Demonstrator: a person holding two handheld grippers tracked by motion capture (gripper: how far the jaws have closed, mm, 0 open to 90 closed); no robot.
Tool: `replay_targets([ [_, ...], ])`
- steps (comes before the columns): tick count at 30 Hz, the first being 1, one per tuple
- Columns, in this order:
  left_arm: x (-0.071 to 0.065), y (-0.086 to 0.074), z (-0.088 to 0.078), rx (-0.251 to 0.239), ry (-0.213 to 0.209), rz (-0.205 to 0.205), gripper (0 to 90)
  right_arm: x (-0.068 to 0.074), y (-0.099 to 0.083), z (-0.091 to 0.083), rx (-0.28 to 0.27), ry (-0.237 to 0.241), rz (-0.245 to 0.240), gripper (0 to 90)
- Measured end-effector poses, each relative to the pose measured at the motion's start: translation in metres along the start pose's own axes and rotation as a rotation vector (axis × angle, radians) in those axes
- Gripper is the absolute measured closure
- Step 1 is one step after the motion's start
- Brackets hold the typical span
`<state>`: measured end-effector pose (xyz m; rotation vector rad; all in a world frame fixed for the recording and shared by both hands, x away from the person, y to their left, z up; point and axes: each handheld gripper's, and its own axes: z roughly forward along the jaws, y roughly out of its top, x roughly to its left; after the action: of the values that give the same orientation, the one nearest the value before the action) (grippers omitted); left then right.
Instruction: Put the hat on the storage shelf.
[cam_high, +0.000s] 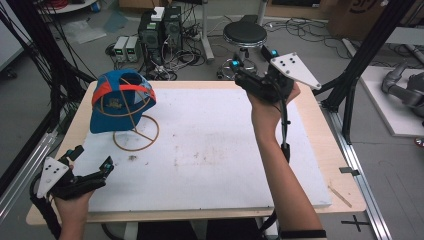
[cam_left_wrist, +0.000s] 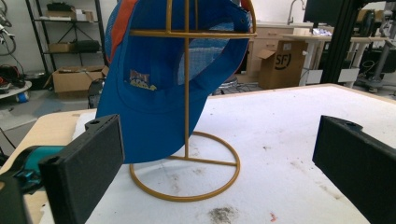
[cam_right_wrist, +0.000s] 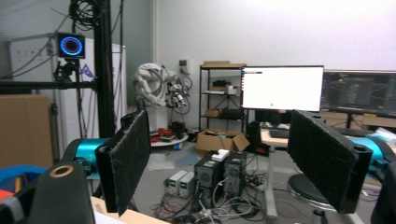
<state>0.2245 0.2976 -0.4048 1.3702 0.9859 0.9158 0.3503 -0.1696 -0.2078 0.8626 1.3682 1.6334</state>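
Over table (cam_high: 200, 150), wide, empty claws (cam_high: 252, 75).

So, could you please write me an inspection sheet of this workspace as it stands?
Surface: white board on a wooden table, with dirty smudges near its middle.
Job's things: blue cap with orange trim hangs on a yellow wire stand at the board's far left.
Clutter: nothing seen on the board.
Grippers: left gripper open, low at the near left corner, aimed at the cap; right gripper open, raised over the far edge; both empty.
Cables: one trails from the right gripper along the forearm.
Surroundings: stool, computer towers, tangled floor wiring.
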Motion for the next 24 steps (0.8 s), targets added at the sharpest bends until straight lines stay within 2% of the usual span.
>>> replay_targets([
  [6,-0.002,0.0,0.002,0.007,-0.003,0.006,2.5,-0.015,-0.006,-0.016,0.012,-0.032,-0.002,21.5],
  [7,-0.002,0.0,0.002,0.007,-0.004,0.004,2.5,-0.021,-0.009,-0.023,0.023,-0.043,-0.002,21.5],
  [16,-0.002,0.0,0.003,0.006,-0.001,0.003,2.5,-0.04,-0.019,-0.046,0.036,-0.092,-0.007,21.5],
  [17,-0.002,-0.001,0.004,0.008,-0.004,0.006,2.5,-0.045,-0.022,-0.054,0.043,-0.107,-0.012,21.5],
  [20,-0.004,-0.001,0.004,0.009,-0.005,0.008,2.5,-0.051,-0.027,-0.062,0.053,-0.124,-0.03,21.5],
  [24,-0.004,-0.001,0.005,0.012,-0.007,0.01,2.5,-0.06,-0.032,-0.074,0.049,-0.149,-0.022,21.5],
])
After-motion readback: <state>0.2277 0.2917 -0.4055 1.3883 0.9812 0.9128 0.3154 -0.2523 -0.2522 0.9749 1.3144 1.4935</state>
